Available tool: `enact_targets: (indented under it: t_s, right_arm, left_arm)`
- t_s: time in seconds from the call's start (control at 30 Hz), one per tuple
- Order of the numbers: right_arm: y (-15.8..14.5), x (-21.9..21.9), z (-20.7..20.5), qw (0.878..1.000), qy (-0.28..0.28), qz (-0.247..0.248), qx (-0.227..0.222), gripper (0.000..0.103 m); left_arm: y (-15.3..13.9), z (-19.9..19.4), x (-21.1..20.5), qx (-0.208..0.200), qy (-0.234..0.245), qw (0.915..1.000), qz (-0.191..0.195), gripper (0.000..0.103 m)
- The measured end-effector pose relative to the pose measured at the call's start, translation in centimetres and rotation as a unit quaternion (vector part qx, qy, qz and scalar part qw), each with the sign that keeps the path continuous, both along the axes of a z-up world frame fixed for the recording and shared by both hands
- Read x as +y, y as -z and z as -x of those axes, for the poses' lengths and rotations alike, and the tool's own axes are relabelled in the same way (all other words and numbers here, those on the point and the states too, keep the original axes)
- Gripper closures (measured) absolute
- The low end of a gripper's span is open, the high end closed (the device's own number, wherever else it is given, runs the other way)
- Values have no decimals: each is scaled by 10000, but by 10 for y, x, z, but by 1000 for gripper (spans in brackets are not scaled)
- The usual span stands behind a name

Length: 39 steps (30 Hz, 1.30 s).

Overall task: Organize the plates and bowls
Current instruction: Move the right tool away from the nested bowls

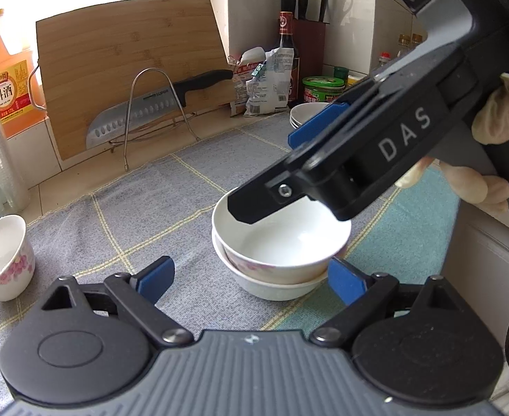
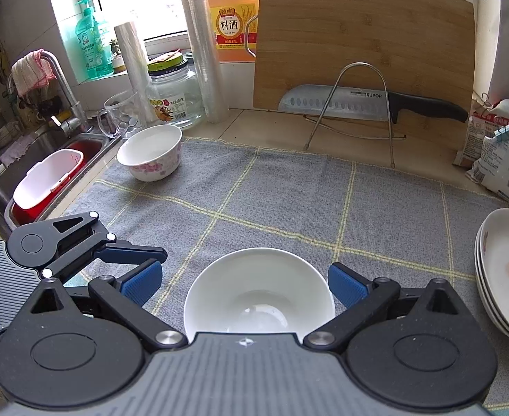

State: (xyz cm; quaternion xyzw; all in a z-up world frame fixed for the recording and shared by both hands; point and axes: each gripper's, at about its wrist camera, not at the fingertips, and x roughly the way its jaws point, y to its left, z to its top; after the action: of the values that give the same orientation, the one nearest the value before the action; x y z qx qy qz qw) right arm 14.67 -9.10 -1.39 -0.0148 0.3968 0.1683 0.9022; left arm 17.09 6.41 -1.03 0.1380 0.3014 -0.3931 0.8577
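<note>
Grey cloth (image 2: 289, 190) covers the counter (image 2: 358, 138); two stacked bowls (image 1: 275, 253) sit on it, between both wide-open, empty claws, left (image 1: 251, 277) and right (image 2: 244, 284).

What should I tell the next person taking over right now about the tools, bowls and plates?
Left tool: open, empty. Right tool: open, empty, over the stacked bowls.
Done: flowered bowl sits nested in the plain white bowl mid-cloth.
Plates are stacked at the cloth's right edge.
Left: one more flowered bowl stands alone at the far left near the sink; it probably goes on the bowl stack next.
</note>
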Motion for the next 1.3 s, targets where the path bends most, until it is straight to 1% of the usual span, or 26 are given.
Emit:
enact_targets:
  t_s: [0.17,0.4,0.47,0.53,0.67,0.77,0.87,0.93,1.03,1.17,1.2,1.3]
  right_arm:
    - [-7,13,7,9987,-50,375,-347,0]
    - [-14,14,11,9967,-399,370,-606,0]
    - [-18,11,11,9958,-512,285,-697,0]
    - [-21,7,11,9952,-611,170,-749,0]
    - [-31,0,16,9918,-864,-130,-929,0]
    - [-39,-6,24,9862,-1188,-388,-1082,0]
    - [-44,-10,29,9805,-1393,-505,-1290,0]
    - [-45,-12,30,9783,-1489,-620,-1299,0]
    - [-45,-9,27,9768,-1568,-717,-1270,0]
    - [-42,2,21,9786,-1495,-666,-1247,0]
    - [-41,7,19,9801,-1424,-578,-1254,0]
    - [-37,24,14,9834,-1253,-259,-1286,0]
  left_arm:
    - [0,0,12,-86,-330,9994,-69,8]
    - [-3,-1,19,-148,-1080,9938,-197,8]
    - [-7,0,19,-190,-1332,9905,-266,8]
    - [-12,2,20,-253,-1489,9882,-257,8]
    - [-21,7,18,-349,-1899,9807,-316,8]
    - [-28,13,19,-362,-2221,9740,-260,8]
    - [-32,18,21,-358,-2504,9671,-265,8]
    - [-36,22,25,-369,-2705,9616,-294,8]
    - [-41,24,34,-430,-2868,9564,-336,8]
    - [-43,17,52,-525,-3051,9502,-366,7]
    - [-43,13,57,-539,-3092,9487,-370,7]
    - [-41,-2,75,-613,-3103,9479,-367,6]
